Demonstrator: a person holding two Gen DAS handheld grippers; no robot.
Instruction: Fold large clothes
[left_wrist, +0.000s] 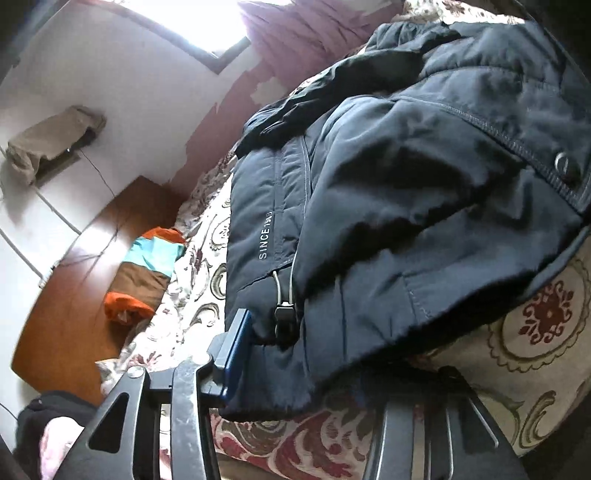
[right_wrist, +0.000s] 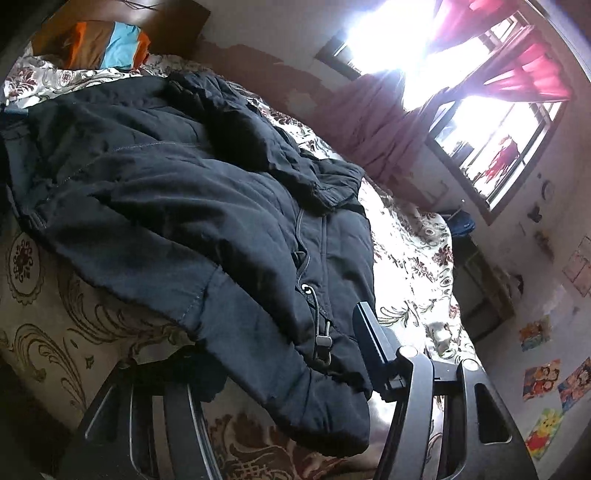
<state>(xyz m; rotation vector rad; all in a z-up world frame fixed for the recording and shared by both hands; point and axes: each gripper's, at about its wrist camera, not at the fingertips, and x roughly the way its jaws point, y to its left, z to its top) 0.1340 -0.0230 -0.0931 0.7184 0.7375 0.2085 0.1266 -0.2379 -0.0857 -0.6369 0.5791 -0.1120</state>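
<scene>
A dark padded jacket (left_wrist: 406, 192) lies crumpled on a bed (left_wrist: 535, 332) with a floral cover, and everything else is placed from it. Its near hem hangs toward both cameras, with a drawstring toggle (left_wrist: 284, 314) dangling at the hem and the words "SINCE" printed on a front panel.

The left gripper (left_wrist: 314, 373) sits at the jacket's near hem. Its blue-padded finger (left_wrist: 236, 354) presses against the hem's left side; the other finger is buried under the fabric, so the jaws stand partly closed around a thick fold of the jacket.

The right gripper (right_wrist: 280, 369) is at the same hem, seen from the other side. One finger (right_wrist: 373, 343) rests against the jacket's right edge, the other is covered by cloth, and a bulky fold lies between them; whether the pads truly bite cannot be told.

Beyond the jacket, at the bed's far end, lies a striped pillow (left_wrist: 144, 273). Above it a window (right_wrist: 491, 122) with red curtains (right_wrist: 532, 77) glares bright.
</scene>
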